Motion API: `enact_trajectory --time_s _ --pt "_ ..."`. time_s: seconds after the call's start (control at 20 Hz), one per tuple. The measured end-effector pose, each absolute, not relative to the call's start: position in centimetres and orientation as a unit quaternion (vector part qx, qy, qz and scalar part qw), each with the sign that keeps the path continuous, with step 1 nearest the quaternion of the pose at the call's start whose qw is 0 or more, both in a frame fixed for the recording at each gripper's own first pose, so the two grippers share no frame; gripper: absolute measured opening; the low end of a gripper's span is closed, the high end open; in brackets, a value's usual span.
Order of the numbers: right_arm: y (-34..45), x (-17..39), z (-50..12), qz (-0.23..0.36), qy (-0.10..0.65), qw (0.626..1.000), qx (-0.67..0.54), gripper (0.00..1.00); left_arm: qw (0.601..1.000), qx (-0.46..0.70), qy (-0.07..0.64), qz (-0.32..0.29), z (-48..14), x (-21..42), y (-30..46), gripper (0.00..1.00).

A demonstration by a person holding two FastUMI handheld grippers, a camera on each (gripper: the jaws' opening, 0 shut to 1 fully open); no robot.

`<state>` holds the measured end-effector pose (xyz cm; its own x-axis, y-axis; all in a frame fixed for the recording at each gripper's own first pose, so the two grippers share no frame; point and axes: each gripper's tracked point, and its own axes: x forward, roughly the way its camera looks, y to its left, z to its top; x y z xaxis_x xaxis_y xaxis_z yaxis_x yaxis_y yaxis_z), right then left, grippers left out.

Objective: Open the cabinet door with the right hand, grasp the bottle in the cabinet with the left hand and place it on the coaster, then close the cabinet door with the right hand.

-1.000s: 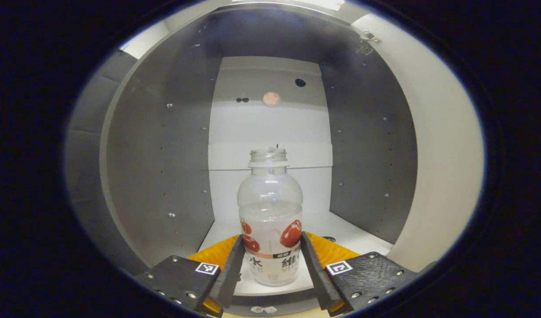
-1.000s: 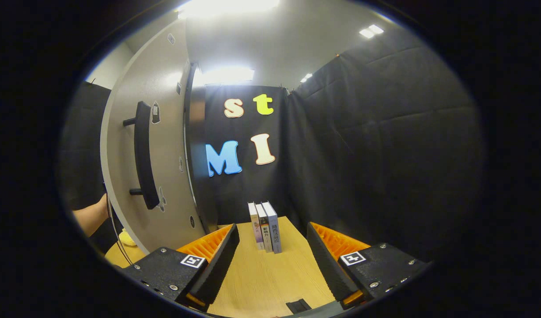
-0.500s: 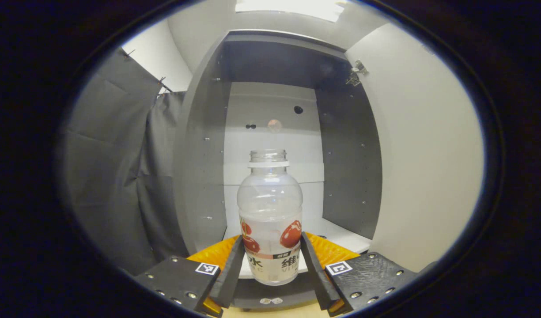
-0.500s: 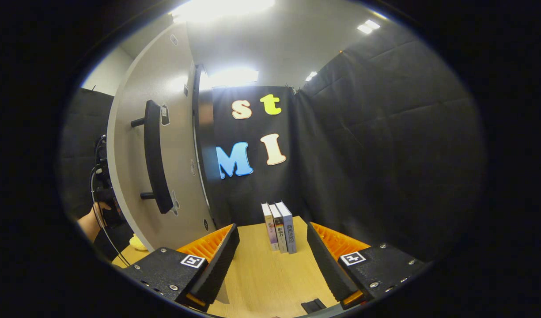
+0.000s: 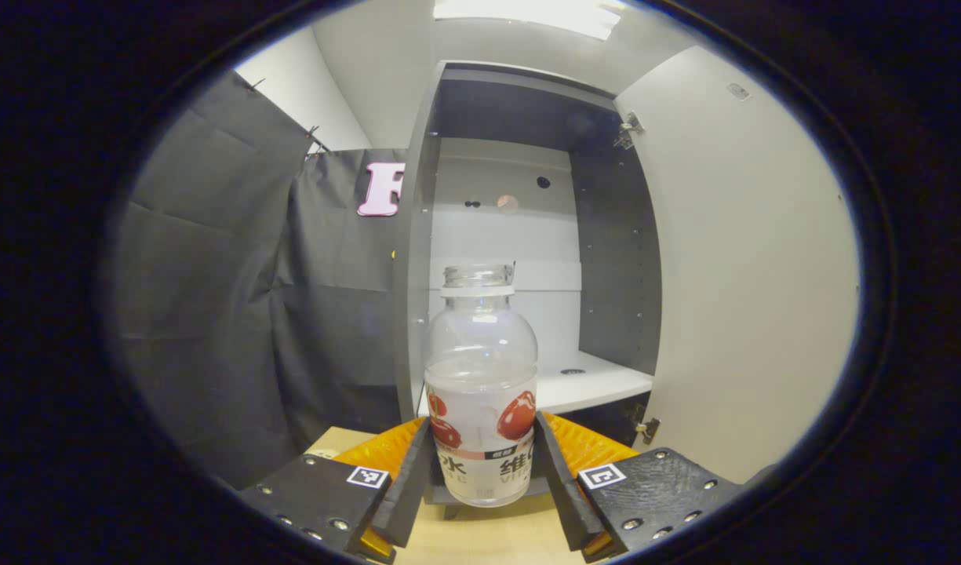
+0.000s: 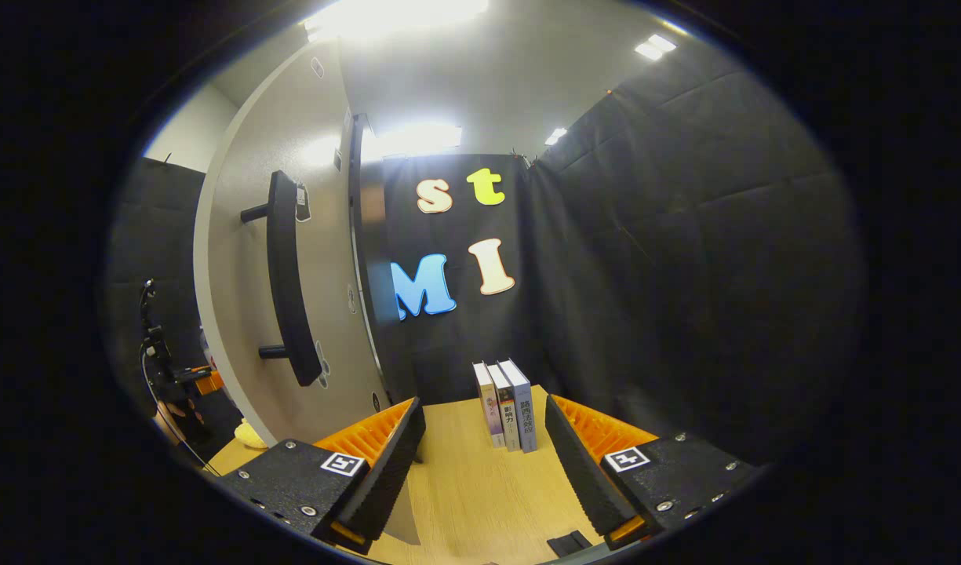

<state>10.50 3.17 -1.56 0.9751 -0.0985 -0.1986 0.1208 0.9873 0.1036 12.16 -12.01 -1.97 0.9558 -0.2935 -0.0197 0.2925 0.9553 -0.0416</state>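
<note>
So the left tool (image 5: 480, 463) is pinching the clear drink bottle (image 5: 480, 392) low on its body, one finger on each side of the label, and the bottle sits dead upright between them. No cap on it and there's liquid inside, so my guess is that's why it's being carried so level. Gripping down low also leaves the neck free and keeps the base ready to set down.

The bottle is out in front of the cabinet (image 5: 527, 235), clear of the white shelf (image 5: 598, 384) behind it, hanging over the wooden surface (image 5: 480, 541). The cabinet door (image 5: 747, 259) stands swung wide on that side, hinges showing, which leaves plenty of room to pull the thing out.

I can't pick out the coaster from here, so I can't tell how near the drop-off is.

The right tool (image 6: 484, 463) is spread with nothing between its fingers, hovering low over the surface. It's parked just beside the outer face of the door, with the long dark handle (image 6: 288, 290) up and to one side of it, probably waiting for the closing part. Three books (image 6: 507, 404) stand upright farther back against the booth wall, well out of the way.
</note>
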Motion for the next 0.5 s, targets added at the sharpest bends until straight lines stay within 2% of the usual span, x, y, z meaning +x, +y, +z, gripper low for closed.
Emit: enact_trajectory --time_s 0.5 --pt "4.0 9.9 -1.3 -0.054 0.097 0.992 0.055 0.95 0.987 -0.033 0.065 -0.146 -10.6 5.9 -9.6 0.76"
